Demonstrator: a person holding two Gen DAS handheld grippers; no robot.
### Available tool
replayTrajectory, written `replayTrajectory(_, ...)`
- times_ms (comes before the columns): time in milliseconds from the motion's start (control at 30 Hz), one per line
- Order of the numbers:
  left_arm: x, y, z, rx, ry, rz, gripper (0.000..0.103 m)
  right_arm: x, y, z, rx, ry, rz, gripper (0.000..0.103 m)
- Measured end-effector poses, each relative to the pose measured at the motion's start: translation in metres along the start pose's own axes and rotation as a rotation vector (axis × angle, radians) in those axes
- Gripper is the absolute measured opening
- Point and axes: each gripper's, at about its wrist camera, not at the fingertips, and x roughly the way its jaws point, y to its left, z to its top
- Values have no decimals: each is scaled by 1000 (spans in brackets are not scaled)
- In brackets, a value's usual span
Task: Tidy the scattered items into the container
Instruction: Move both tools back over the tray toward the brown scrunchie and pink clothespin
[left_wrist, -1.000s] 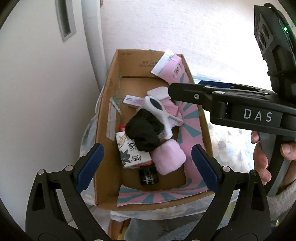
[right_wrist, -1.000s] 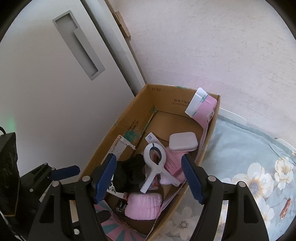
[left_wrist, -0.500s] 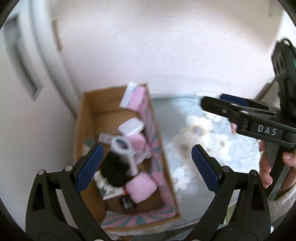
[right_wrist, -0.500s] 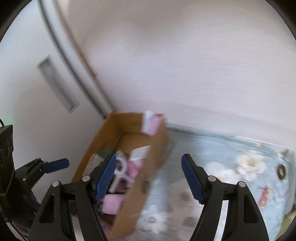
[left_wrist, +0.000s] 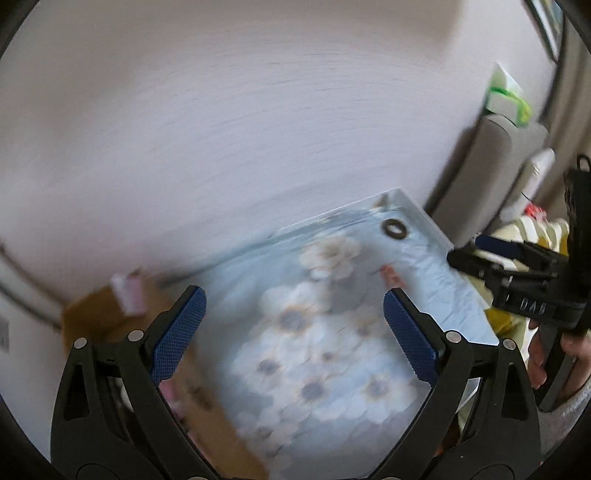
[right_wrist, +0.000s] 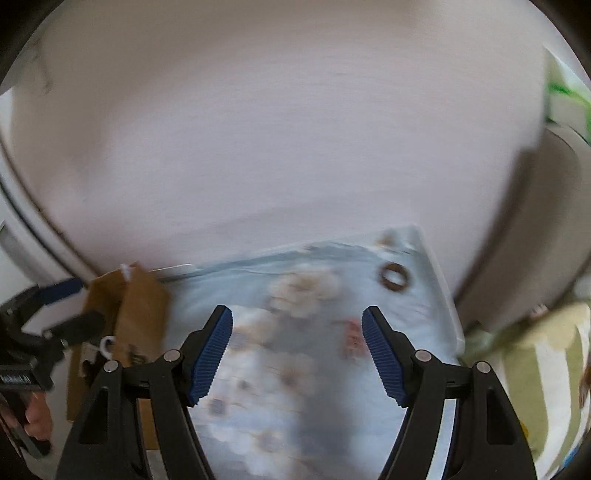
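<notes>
Both views are blurred by motion. The cardboard box (left_wrist: 92, 317) sits at the left edge of a table with a pale blue flowered cloth (left_wrist: 332, 350); it also shows in the right wrist view (right_wrist: 140, 314). A brown ring (left_wrist: 395, 228) lies near the cloth's far right corner, also in the right wrist view (right_wrist: 394, 277). A small red item (left_wrist: 391, 275) lies below it, also in the right wrist view (right_wrist: 352, 334). My left gripper (left_wrist: 293, 332) is open and empty above the cloth. My right gripper (right_wrist: 297, 354) is open and empty, with the red item near its right finger.
A white wall stands behind the table. A grey chair back (left_wrist: 491, 173) and striped yellow-green fabric (right_wrist: 546, 369) lie to the right. A white door frame (right_wrist: 22, 229) is at the left by the box.
Both grippers have swung right, away from the box and over the flowered cloth. The ring and the red item have come into view. Both stay open.
</notes>
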Motion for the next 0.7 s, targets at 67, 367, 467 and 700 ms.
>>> replayTrajectory(67,12,-19,12,41,4,-22,97,-2,-18,-7,26,4,-32,69)
replayTrajectory(367,76,-81,49,105,95,-128,97,-1,-62,-34,55,17,-98,69)
replayTrajectory(467,101,-94,55,114,124,-156,97,5,-68,-43,58,26,-107,69)
replayTrajectory(700,172,-119,67,121,196,-197,97,27,-68,-62,25,5,-82,69)
